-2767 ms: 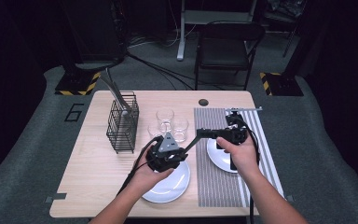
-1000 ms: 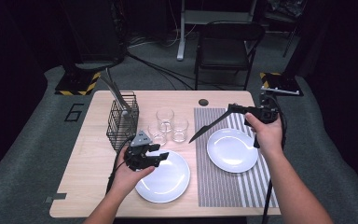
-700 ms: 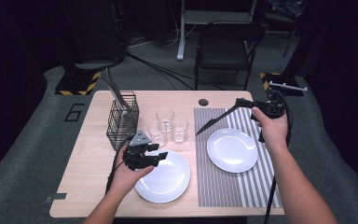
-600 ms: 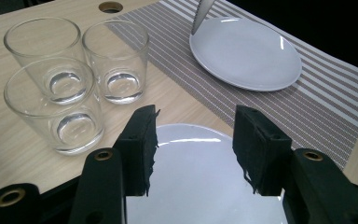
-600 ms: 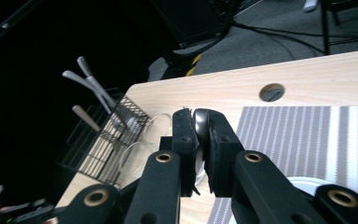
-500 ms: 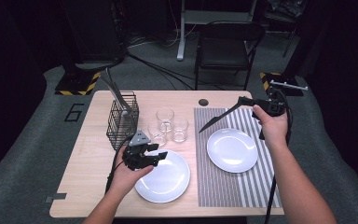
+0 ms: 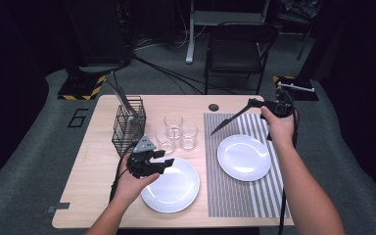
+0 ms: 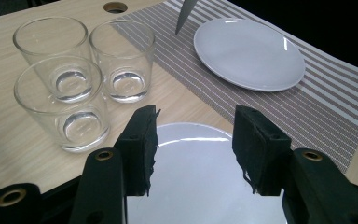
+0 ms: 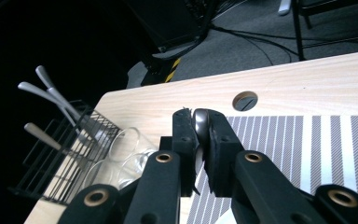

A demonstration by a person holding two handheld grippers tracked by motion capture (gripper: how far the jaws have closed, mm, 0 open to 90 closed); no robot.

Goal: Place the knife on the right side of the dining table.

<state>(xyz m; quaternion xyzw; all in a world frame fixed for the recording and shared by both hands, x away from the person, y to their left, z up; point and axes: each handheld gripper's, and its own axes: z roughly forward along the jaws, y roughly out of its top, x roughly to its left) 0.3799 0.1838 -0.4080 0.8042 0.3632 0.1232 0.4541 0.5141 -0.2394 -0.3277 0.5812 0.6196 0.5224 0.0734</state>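
Note:
My right gripper (image 7: 252,104) hovers over the far right of the table, shut on the handle of a dark knife (image 7: 227,120). Its blade slants down-left above the striped placemat (image 7: 225,196). In the right gripper view the pads (image 9: 183,126) pinch the knife's rounded metal handle end (image 9: 199,122). My left gripper (image 7: 167,163) stands open just over the near white plate (image 7: 176,188), and nothing lies between its jaws (image 8: 196,128). A second white plate (image 7: 244,157) rests on the placemat; from the left gripper view it is this plate (image 8: 249,53) with the knife tip (image 8: 184,14) above it.
Three empty glasses (image 7: 174,125) cluster at the table's middle. A black wire basket (image 7: 129,125) with several utensils stands at the back left. A cable hole (image 7: 213,106) is near the far edge, and a black chair (image 7: 237,44) stands behind the table.
My right hand has carried the knife to the right and toward the far edge. The left hand and its open gripper have stayed over the near plate.

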